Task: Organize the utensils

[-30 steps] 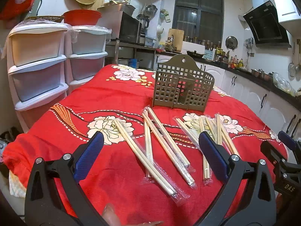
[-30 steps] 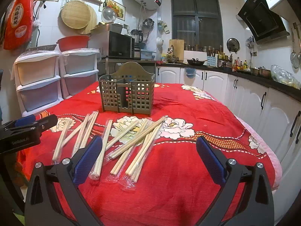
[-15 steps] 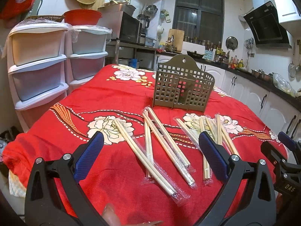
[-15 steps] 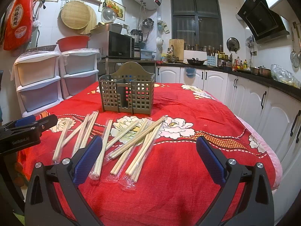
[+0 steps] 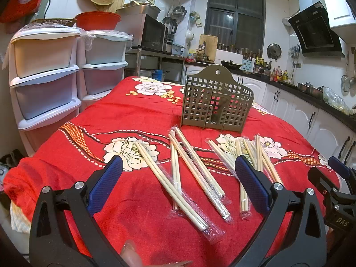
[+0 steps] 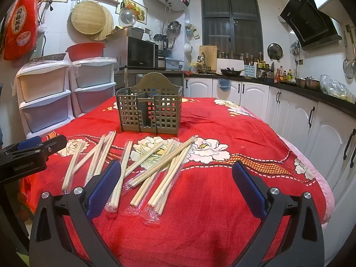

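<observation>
Kitchen table, red floral cloth (image 6: 222, 200). Nothing changed over last second: both my grippers hover spread, empty. Left gripper (image 5: 178, 184) above wrapped chopsticks (image 5: 178, 178); right gripper (image 6: 176, 187) likewise. Holder (image 6: 150, 111) beyond fingertips, unfilled. Sorting not begun.

We see a table (image 6: 222, 200) draped in a red floral cloth (image 6: 233, 133). A brown lattice utensil holder (image 6: 149, 113) stands upright toward its far side. Nearer us, wrapped chopstick pairs (image 6: 155, 162) lie scattered flat on the cloth, several crossing and overlapping.
</observation>
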A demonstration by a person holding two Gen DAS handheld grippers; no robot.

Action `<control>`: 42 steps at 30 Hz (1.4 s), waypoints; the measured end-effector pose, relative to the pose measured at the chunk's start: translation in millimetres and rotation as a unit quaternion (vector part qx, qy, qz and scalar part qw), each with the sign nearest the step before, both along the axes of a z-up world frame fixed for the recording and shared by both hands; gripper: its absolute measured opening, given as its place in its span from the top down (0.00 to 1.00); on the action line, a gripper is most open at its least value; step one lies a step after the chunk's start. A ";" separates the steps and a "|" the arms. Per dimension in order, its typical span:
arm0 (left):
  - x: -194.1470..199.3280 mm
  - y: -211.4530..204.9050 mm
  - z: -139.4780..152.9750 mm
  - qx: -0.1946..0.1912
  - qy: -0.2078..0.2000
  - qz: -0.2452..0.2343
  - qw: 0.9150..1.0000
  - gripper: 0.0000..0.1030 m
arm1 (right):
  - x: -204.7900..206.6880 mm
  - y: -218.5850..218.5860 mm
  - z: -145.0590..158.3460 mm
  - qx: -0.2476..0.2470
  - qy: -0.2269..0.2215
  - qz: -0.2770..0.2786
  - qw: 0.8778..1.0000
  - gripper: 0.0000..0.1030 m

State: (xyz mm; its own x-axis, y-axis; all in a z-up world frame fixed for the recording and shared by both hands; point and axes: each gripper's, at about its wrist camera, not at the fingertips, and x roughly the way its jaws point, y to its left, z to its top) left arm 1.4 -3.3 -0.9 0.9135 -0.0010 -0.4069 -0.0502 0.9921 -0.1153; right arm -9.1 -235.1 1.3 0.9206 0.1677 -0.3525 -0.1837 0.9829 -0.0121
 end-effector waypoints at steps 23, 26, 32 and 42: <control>7.0 15.1 -1.2 -0.015 0.014 0.017 1.000 0.10 | 7.2 4.5 -1.6 -0.002 0.011 0.010 1.000 0.06; 10.6 22.5 -2.7 -0.022 0.022 0.022 0.999 0.10 | 13.7 8.1 0.0 -0.006 0.018 0.019 1.000 0.06; 21.4 47.2 -4.3 -0.050 0.046 0.037 0.997 0.10 | 33.7 18.5 5.3 -0.018 0.036 0.038 0.998 0.06; 49.3 81.6 4.3 -0.055 0.088 0.062 0.993 0.10 | 83.8 29.2 16.6 -0.026 0.079 0.051 0.995 0.06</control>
